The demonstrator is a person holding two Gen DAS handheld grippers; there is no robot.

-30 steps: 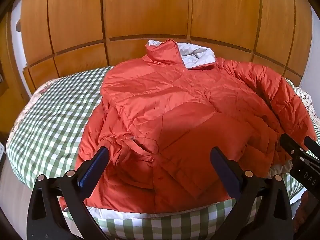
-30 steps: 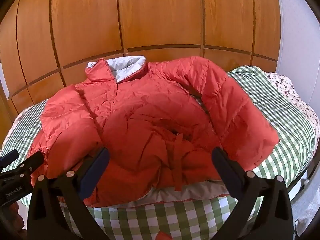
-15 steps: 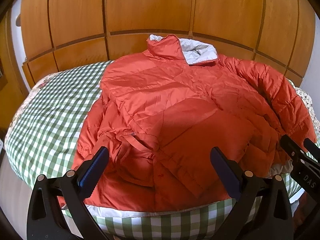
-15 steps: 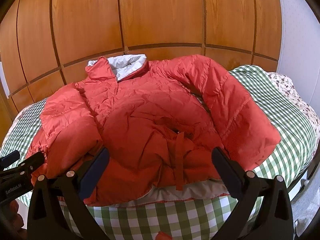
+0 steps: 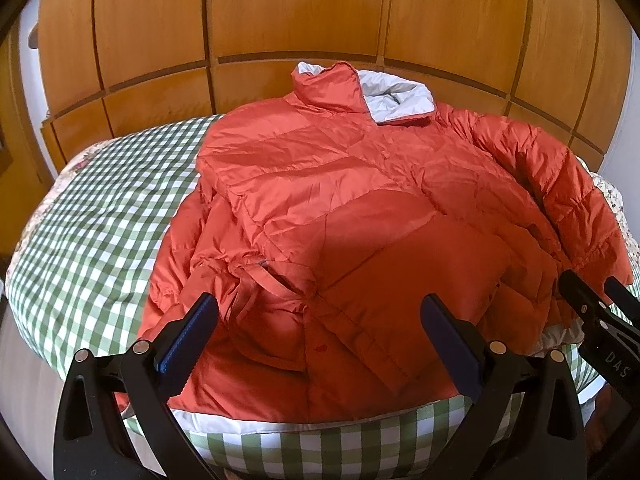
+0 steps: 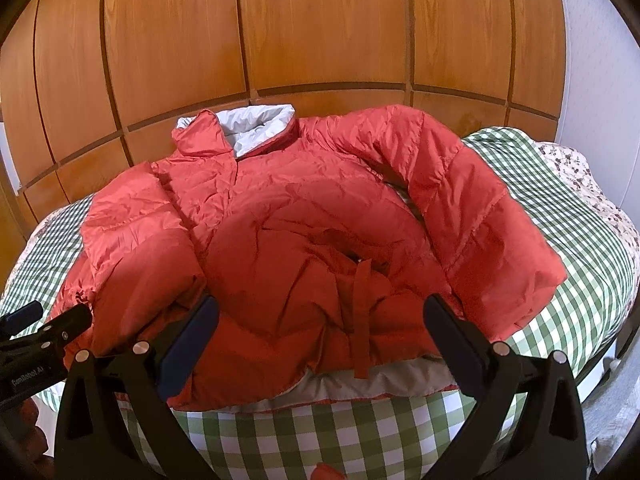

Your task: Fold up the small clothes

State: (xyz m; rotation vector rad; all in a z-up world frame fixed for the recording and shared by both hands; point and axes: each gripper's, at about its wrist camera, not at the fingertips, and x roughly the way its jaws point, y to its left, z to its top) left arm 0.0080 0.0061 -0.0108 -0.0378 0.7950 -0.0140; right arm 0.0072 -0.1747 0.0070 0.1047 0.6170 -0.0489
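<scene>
An orange-red puffer jacket (image 5: 340, 200) with a white-lined collar (image 5: 396, 96) lies front up on a green checked bed cover (image 5: 92, 208). Its left sleeve is folded in over the body; its right sleeve (image 6: 472, 208) curves out to the right. A fabric belt (image 6: 360, 312) hangs over the white hem (image 6: 360, 384). My left gripper (image 5: 316, 344) is open and empty above the hem's left part. My right gripper (image 6: 320, 344) is open and empty above the hem's right part. Each gripper shows at the edge of the other's view.
A wooden panelled wall (image 5: 300, 12) stands behind the bed. The checked cover (image 6: 560, 184) reaches out to the left and right of the jacket, with a flowered sheet (image 6: 580, 172) at the edges. The bed's near edge (image 6: 340, 432) is just below the grippers.
Both views have shifted slightly, so the jacket sits a little lower and nearer in them. Both grippers stay open. The jacket has not moved.
</scene>
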